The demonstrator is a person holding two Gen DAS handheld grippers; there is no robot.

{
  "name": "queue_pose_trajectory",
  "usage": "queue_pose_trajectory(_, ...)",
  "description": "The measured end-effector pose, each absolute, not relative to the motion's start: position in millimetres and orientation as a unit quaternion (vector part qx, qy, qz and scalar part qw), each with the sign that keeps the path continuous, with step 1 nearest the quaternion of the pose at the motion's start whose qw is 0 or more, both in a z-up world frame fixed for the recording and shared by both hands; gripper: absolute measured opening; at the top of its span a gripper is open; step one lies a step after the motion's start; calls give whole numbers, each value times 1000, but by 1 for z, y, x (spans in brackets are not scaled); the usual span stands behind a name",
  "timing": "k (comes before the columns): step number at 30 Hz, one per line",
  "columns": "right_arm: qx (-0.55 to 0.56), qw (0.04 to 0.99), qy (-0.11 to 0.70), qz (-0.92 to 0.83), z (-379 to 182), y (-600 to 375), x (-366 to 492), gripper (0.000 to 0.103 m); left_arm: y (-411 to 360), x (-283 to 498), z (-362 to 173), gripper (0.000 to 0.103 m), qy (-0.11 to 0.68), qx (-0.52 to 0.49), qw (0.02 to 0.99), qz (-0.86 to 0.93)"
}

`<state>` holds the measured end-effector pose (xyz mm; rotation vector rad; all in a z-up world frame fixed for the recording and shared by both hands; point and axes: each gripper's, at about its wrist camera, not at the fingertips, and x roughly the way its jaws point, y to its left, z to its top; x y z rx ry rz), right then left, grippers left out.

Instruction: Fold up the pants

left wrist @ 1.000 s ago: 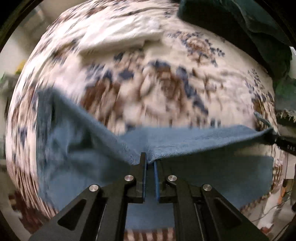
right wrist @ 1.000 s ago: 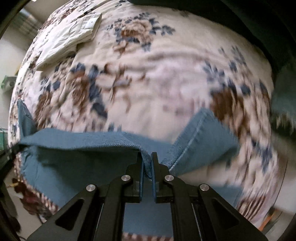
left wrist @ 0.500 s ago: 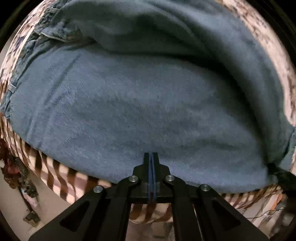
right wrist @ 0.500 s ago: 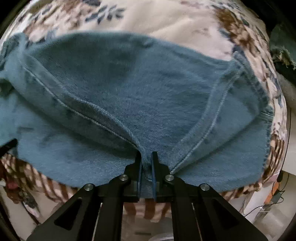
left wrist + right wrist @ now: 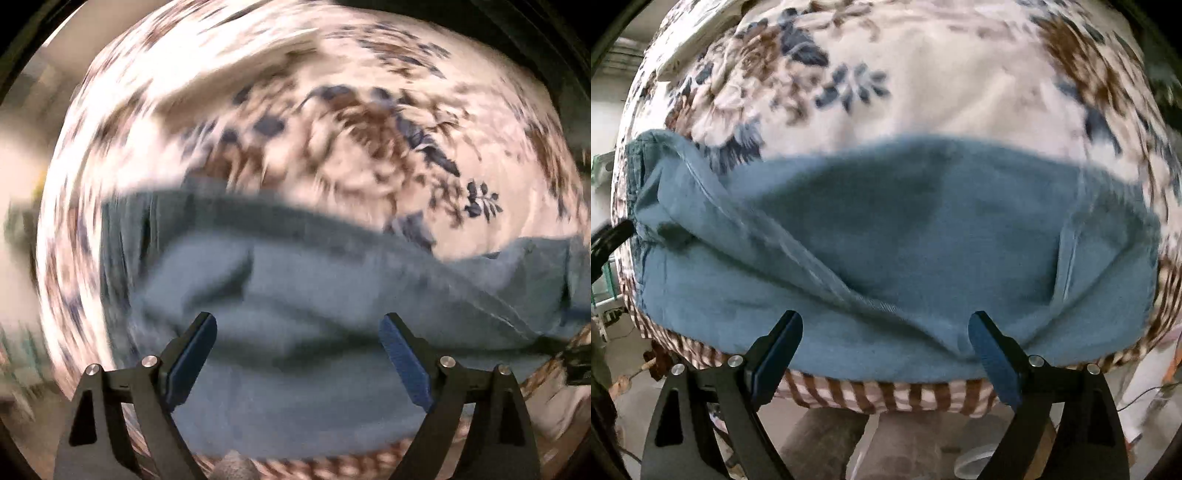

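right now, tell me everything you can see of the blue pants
The blue pants look like denim, with paler stitched seams running across them. They lie loosely folded and rumpled on the floral blanket, near its striped edge, with ridges of raised cloth. Both tools have just been opening: the left tool and right tool hang above the cloth with jaws wide and nothing pinched. The left view is blurred.

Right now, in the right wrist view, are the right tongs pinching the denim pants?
No, the right tongs stand wide open, having just opened, with the blue pants lying loose on the floral blanket.
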<state>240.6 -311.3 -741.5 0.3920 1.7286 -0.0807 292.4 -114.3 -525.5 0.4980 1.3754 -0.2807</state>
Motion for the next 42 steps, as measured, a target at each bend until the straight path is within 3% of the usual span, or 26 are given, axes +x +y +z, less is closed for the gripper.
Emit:
queue_pose_trajectory(8,87,609,789,-1,-748,-300,369,93,-160,326,-580,90,579,509,605,-198)
queue_pose_trajectory(16,15,582,813,-22,-765,-303,416,93,-163,332,-648,90,563,611,488,-267)
queue_pose_trajectory(18,7,578,816,-25,-771,-310,424,93,-163,332,-660,83,555,619,472,-294)
queue_pose_trajectory(20,1,568,822,-31,-779,-311,423,93,-161,330,-665,20,572,597,452,-335)
queue_pose_trajectory(21,3,564,825,-33,-782,-317,425,93,-159,329,-665,18,576,589,452,-343)
queue_pose_trajectory(22,7,561,827,-33,-783,-316,424,93,-157,326,-663,9,568,591,455,-348)
queue_pose_trajectory(28,42,576,815,-56,-767,-313,400,93,-108,332,-589,4,545,469,621,-312)
queue_pose_trajectory(33,138,608,778,-78,-723,-306,354,93,-3,310,-527,3,598,228,756,-140)
queue_pose_trajectory(38,156,620,760,-119,-697,-299,306,93,58,241,-554,3,655,27,755,-17)
queue_pose_trajectory(42,136,610,770,-128,-697,-293,277,93,65,196,-601,3,693,-9,720,10)
